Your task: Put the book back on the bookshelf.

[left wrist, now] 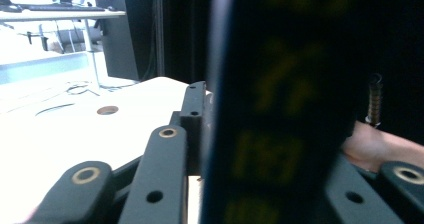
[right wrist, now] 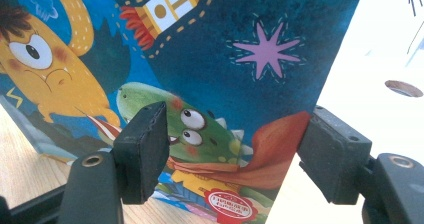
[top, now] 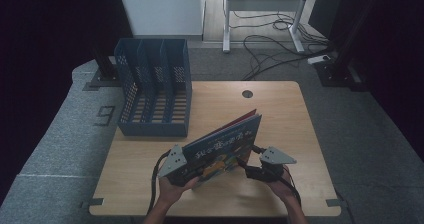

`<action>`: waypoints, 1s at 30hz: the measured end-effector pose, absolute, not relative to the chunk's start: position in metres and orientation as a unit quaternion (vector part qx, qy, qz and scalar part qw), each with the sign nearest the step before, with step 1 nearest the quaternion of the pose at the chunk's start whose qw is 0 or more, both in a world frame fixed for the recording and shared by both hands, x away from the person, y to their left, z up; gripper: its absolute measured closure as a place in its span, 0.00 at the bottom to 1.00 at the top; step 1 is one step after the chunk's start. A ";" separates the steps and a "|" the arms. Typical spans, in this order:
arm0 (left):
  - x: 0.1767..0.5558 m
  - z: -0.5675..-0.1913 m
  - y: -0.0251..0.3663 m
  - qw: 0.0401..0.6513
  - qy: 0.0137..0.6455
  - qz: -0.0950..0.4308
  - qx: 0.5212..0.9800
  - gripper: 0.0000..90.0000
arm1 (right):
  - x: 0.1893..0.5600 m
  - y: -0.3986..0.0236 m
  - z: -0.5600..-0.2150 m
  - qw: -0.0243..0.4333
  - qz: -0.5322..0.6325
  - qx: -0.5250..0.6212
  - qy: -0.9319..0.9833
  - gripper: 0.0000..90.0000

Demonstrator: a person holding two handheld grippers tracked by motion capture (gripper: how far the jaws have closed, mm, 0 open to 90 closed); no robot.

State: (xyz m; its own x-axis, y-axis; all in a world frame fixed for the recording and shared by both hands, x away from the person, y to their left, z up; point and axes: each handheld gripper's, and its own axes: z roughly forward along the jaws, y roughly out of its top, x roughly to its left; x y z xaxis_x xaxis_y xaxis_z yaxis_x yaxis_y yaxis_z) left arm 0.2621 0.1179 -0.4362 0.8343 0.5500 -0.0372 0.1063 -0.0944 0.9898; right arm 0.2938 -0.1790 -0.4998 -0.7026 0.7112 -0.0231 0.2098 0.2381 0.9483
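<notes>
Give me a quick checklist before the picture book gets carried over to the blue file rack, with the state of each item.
1. Left gripper clamped on the picture book: ok; in the left gripper view the book's edge sits between the jaws.
2. Right gripper holding the book: not ok; its pads stand apart in front of the cover.
3. Book lifted off the table: cannot tell; it is tilted up, but its lower edge is hidden by the grippers.
4. Blue file rack slots free: ok; all compartments look empty.
5. Path from book to rack: ok; bare tabletop between them.
</notes>
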 end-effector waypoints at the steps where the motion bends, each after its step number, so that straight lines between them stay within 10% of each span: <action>1: 0.262 -0.436 0.118 0.633 0.228 0.176 0.719 0.81 | 0.294 -0.179 -0.500 0.234 0.536 0.307 0.751 0.34; 23: 0.254 -0.437 0.113 0.647 0.223 0.173 0.708 0.88 | 0.296 -0.179 -0.502 0.229 0.538 0.310 0.749 0.34; 30: 0.257 -0.431 0.114 0.644 0.234 0.129 0.716 0.60 | 0.296 -0.178 -0.502 0.228 0.539 0.312 0.749 0.34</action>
State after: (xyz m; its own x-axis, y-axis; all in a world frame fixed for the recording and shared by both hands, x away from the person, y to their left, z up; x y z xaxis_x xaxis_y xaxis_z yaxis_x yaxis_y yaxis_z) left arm 0.2566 0.1136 -0.4313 0.8573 0.5014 -0.1171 0.1694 -0.0599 0.9837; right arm 0.2955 -0.1781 -0.5017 -0.7009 0.7132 -0.0058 0.2211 0.2250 0.9489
